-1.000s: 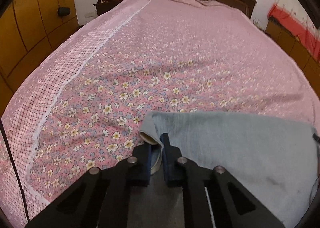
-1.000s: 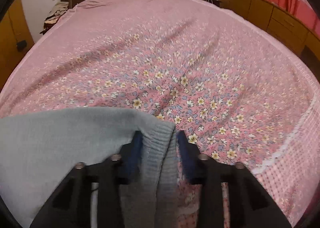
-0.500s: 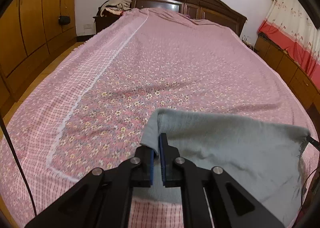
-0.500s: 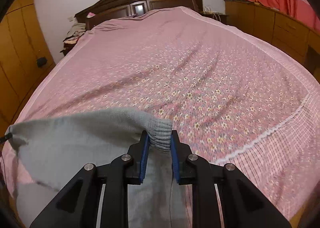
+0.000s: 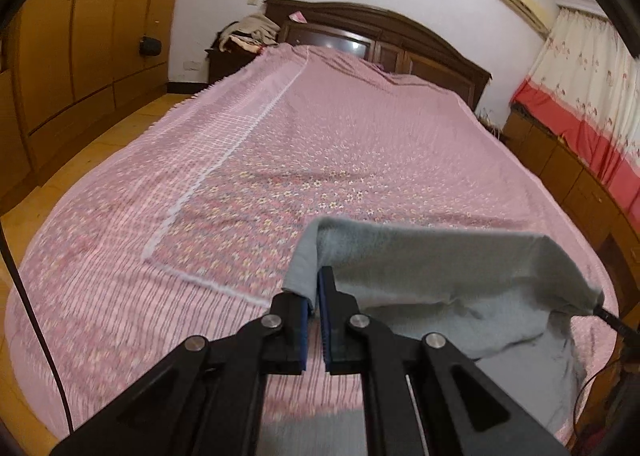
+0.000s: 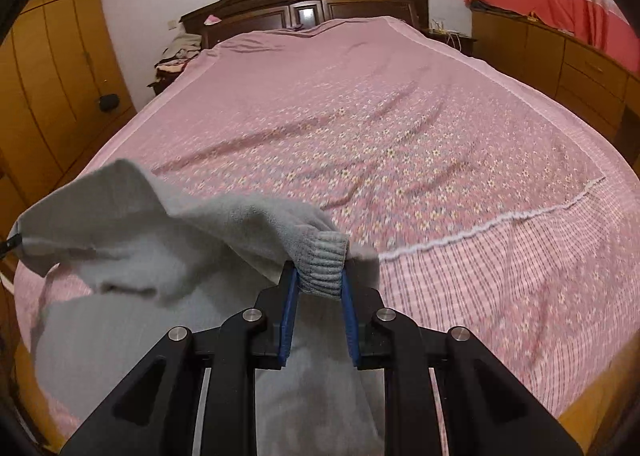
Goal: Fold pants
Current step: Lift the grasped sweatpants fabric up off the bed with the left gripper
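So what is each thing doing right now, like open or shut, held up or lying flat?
Left hand-held gripper: shut on an edge of the pants.
Right hand-held gripper: shut on the ribbed cuff.
Grey pants: lifted off the bed, hanging stretched between both grippers.
Bedspread: spread flat, slightly wrinkled.
Wardrobe doors: closed.
Clothes pile: heaped beside the headboard.

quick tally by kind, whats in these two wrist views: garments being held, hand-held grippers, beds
grey pants: 1
hand-held grippers: 2, the left hand-held gripper and the right hand-held gripper, each shut on the pants
bed under its pink floral bedspread: 1
total: 4
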Motion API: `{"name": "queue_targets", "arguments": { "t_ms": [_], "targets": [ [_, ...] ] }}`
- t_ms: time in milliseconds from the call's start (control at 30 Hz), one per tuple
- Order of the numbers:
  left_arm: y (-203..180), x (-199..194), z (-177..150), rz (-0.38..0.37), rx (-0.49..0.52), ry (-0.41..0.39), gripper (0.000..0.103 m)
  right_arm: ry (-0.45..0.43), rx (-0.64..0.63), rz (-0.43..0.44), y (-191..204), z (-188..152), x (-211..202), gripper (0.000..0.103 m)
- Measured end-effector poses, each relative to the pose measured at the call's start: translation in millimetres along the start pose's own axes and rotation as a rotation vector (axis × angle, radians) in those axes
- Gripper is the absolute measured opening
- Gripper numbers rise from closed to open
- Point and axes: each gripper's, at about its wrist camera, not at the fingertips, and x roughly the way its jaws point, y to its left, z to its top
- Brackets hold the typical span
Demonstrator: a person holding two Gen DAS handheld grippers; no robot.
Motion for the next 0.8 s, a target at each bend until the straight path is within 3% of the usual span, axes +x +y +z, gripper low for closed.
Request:
{"name": "queue_targets", "arguments": {
  "t_ms": [200, 467, 800],
  "targets": [
    [15, -41, -26, 0.024, -0.067, -0.046, 0.003, 0.001, -0.03, 0.017, 2, -22, -21, 0.022],
    [24, -62, -64, 0.007, -0.116, -0.007, 0.003, 0.032, -0.107, -0.001, 6, -60, -34, 0.022],
    [27, -54, -106, 0.159, -0.033, 0.065, 0.004, 0.137, -0.093, -0.113, -9, -98, -6, 0.023]
  ]
}}
